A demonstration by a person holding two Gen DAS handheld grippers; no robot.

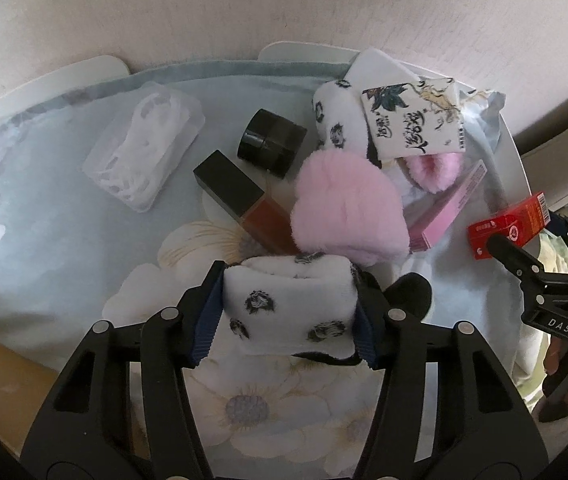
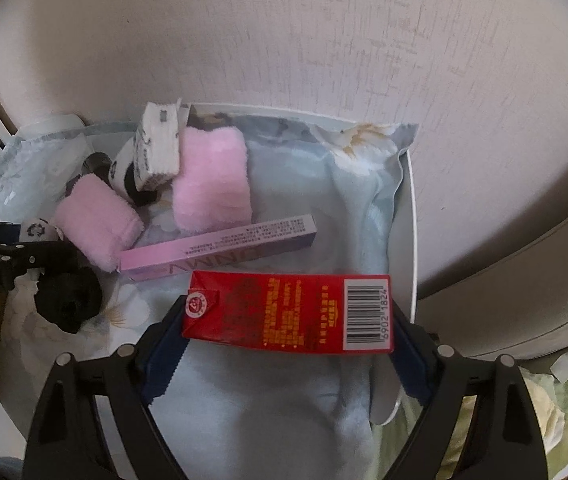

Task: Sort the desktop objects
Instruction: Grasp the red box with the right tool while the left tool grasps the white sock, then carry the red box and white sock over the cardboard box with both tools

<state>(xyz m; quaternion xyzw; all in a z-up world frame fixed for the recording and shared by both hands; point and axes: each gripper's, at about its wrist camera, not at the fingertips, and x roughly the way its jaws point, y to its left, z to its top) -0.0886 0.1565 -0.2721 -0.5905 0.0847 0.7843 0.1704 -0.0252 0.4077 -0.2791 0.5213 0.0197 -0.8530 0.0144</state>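
- Nearest in the left wrist view, the left gripper (image 1: pixel 288 312) has its ribbed blue pads pressed on either side of a rolled white sock (image 1: pixel 288 304), a soft fleecy bundle printed with small dark motifs; the jaws stand at a middling width, filled by the roll.
- Over at the right edge of the desk (image 2: pixel 412 208), the right gripper (image 2: pixel 288 332) has its jaws spread wide, closed end to end on a red carton (image 2: pixel 288 312): a flat rectangular cardboard box with yellow print and a white barcode panel at its right end.
- Both things sit low over a pale blue cloth (image 1: pixel 43 200) with a cream flower print, which drapes over the round white desk.
- Beyond the sock lies a fluffy pink roll (image 1: pixel 348 208), plush and rounded, touching the sock's far side.
- Left of it rests a square-capped bottle (image 1: pixel 243 200), glossy black at the top and amber-red below, lying tilted.
- Just past that sits a squat black jar (image 1: pixel 271 142) with a shiny lid.
- Far left, a clear plastic bag (image 1: pixel 143 144) holds white floss picks.
- To the right, a long slim pink box (image 2: pixel 219 248) lies between the pink roll and the red carton.
- At the far right of the pile, a printed tissue pack (image 1: pixel 416 120) leans on a second patterned sock (image 1: pixel 336 120).
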